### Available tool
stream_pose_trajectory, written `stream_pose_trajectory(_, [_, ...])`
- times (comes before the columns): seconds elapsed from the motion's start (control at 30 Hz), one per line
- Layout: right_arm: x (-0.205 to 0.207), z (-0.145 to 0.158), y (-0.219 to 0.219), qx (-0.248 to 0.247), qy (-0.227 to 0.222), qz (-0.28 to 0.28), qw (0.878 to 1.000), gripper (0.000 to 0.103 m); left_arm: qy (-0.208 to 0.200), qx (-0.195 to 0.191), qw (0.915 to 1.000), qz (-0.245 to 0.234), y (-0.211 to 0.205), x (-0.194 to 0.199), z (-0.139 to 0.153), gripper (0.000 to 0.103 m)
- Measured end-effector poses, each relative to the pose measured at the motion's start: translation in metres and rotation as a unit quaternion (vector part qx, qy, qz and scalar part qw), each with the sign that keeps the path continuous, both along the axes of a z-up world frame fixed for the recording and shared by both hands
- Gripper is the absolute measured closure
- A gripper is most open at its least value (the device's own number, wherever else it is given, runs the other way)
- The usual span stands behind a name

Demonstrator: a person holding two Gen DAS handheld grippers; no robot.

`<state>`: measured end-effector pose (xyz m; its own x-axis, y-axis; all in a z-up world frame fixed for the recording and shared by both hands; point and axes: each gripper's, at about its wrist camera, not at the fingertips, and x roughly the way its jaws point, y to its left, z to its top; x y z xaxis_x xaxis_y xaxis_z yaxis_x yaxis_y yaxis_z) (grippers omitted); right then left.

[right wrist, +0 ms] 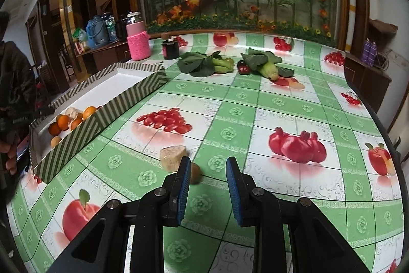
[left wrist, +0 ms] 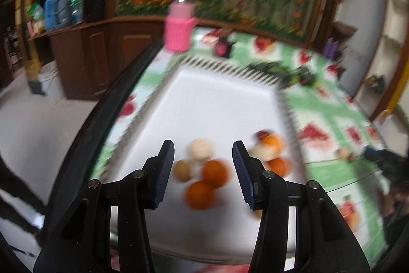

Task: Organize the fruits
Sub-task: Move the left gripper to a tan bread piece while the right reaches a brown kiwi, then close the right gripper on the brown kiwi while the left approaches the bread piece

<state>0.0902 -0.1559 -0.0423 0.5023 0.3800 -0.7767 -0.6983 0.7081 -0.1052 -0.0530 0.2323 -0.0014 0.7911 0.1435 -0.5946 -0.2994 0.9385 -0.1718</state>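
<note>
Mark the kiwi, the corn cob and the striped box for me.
kiwi (right wrist: 196, 173), right wrist view, on its brown side right of the gripper finger.
corn cob (right wrist: 269, 70), right wrist view, on the husked middle.
striped box (right wrist: 120, 108), right wrist view, on its near striped wall.

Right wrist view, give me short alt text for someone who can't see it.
The open right gripper hovers over a fruit-print tablecloth, near a kiwi and a tan block. A striped box at left holds oranges.
</note>
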Motion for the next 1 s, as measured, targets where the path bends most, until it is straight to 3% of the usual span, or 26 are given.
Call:
stream_pose_trajectory(0.07, [-0.001,-0.003,0.004,-0.006,0.008,0.004,1.0,0.076,-0.02,0.0,0.9993,-0.031,-0.018,0.002,0.01,0.056])
stream_pose_trajectory(0.17, [-0.002,-0.007,0.007,-0.015,0.013,0.011,1.0,0.076,-0.046,-0.009,0.9925,-0.113,-0.056,0.008,0.021,0.056])
stream_pose_trajectory(0.23, [-0.002,-0.009,0.009,-0.023,0.017,0.013,1.0,0.076,-0.047,-0.011,0.9827,-0.179,-0.088,0.018,0.02,0.056])
stream_pose_trajectory(0.37, [-0.004,-0.016,0.016,-0.045,0.022,0.023,0.998,0.076,-0.025,0.001,0.9693,-0.245,-0.138,0.045,0.009,0.056])
stream_pose_trajectory(0.57, [-0.002,-0.022,0.022,-0.062,0.026,0.029,0.997,0.076,0.012,-0.025,0.9649,-0.261,-0.158,0.082,-0.017,0.056])
stream_pose_trajectory(0.8, [0.009,-0.027,0.03,-0.073,0.03,0.039,0.996,0.076,0.03,-0.084,0.9643,-0.249,-0.149,0.084,-0.031,0.056])
stream_pose_trajectory(0.93, [0.011,-0.029,0.033,-0.073,0.036,0.045,0.996,0.076,0.033,-0.086,0.9642,-0.249,-0.151,0.083,-0.032,0.056])
stream_pose_trajectory(1.0, [0.012,-0.028,0.032,-0.066,0.041,0.048,0.996,0.081,0.034,-0.084,0.9637,-0.251,-0.153,0.082,-0.033,0.056])
